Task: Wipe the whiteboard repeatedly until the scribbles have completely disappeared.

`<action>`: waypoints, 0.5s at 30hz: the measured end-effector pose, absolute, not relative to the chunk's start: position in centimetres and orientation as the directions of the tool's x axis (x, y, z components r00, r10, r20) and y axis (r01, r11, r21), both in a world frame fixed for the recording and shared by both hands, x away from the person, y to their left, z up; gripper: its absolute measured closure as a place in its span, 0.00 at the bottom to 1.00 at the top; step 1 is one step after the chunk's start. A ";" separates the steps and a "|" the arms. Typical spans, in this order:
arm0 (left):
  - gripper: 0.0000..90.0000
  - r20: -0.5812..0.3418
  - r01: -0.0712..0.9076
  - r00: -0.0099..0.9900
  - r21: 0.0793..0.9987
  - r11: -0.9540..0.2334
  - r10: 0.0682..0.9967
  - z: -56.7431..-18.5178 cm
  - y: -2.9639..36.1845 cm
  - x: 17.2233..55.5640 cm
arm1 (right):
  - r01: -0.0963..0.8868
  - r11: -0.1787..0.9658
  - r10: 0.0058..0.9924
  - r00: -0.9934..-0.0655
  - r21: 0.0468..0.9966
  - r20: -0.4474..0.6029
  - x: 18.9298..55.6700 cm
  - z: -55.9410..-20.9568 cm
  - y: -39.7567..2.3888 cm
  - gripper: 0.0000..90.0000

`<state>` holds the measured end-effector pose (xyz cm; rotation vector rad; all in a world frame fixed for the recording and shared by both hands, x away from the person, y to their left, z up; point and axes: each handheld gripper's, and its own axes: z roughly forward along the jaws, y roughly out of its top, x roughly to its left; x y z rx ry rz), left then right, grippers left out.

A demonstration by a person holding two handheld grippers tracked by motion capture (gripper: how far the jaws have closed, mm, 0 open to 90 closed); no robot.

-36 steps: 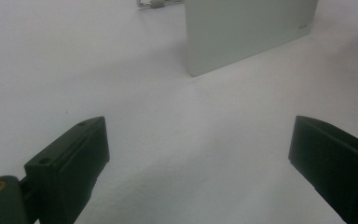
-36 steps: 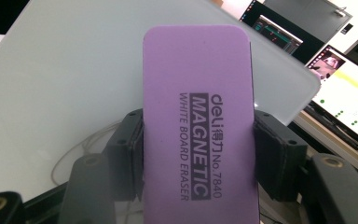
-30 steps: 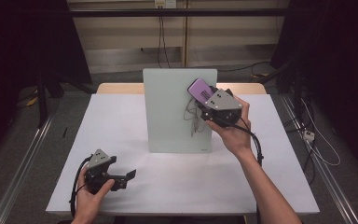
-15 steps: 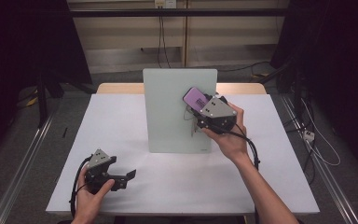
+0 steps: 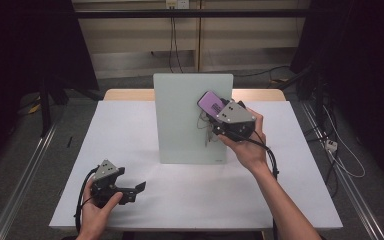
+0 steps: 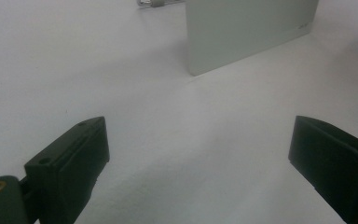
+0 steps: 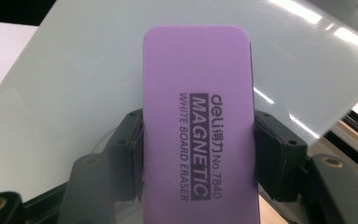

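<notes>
- Purple eraser [image 7: 196, 126], seen in front of the whiteboard [image 7: 74, 70], reads "deli", "No.7840", "MAGNETIC", "WHITE BOARD ERASER".
- Small mark at whiteboard's lower corner: too blurred to read.

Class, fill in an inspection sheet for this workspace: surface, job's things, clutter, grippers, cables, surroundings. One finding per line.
Surface: white rectangular table, bare in front.
Job's things: purple rectangular magnetic whiteboard eraser; upright pale glass whiteboard with faint pen marks.
Clutter: nothing seen.
Grippers: right gripper shut on the eraser at the board; left gripper open, low over the table.
Cables: black cable trails from the right gripper; more on the floor.
Surroundings: dark curtains, grey floor, wall socket.
</notes>
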<state>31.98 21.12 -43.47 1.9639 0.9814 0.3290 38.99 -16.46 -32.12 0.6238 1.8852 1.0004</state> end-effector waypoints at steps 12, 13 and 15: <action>0.06 -0.142 0.508 0.653 0.810 -0.292 0.744 -43.5 21.0 32.0 | 0.025 0.552 0.761 -0.423 0.833 -0.492 39.7 -29.8 -17.6 0.46; 0.06 -0.141 0.510 0.654 0.808 -0.295 0.744 -43.5 21.0 32.0 | 0.024 0.547 0.767 -0.415 0.837 -0.490 39.8 -29.5 -17.7 0.46; 0.06 -0.142 0.510 0.652 0.809 -0.292 0.745 -43.5 21.0 32.0 | 0.025 0.545 0.767 -0.417 0.838 -0.487 39.9 -29.3 -17.7 0.46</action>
